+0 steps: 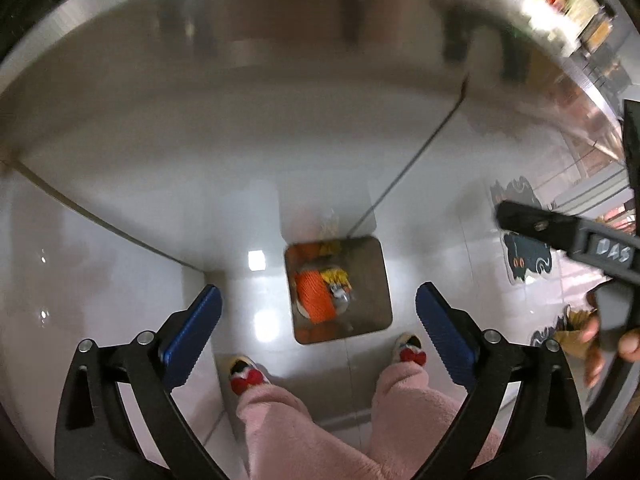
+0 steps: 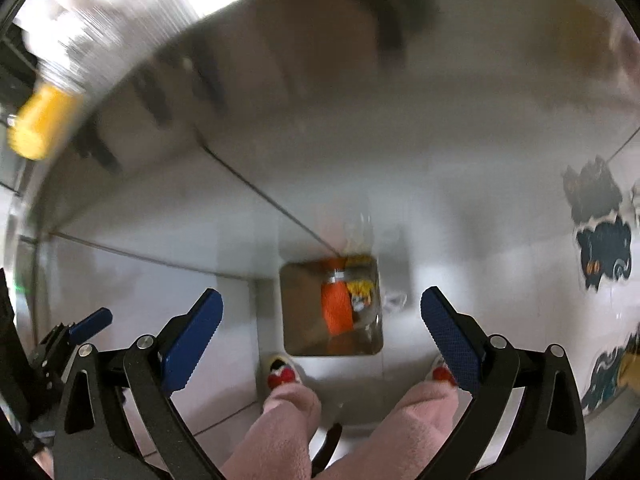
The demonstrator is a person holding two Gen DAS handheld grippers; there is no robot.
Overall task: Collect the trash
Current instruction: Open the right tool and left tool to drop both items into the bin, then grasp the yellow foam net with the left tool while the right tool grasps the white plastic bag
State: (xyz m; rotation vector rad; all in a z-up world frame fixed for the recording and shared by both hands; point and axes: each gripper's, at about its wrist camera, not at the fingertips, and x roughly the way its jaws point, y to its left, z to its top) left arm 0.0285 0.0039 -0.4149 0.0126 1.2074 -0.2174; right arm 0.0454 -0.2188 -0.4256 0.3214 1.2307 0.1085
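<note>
Both claws, left claw [image 1: 318,320] and right claw [image 2: 320,322], spread wide and empty, orange roll [image 1: 314,296] lying lengthwise in bin [image 1: 372,280] below

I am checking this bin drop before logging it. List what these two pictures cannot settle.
- Square steel bin, left wrist view: the items under the orange ribbed roll and yellow wrapper are too small and piled to name.
- Shelf goods, left wrist view: motion blur.
- Yellow object, right wrist view: smeared and cut by the rim.
- Cartoon floor stickers, right wrist view: partly cut by the edge.
</note>
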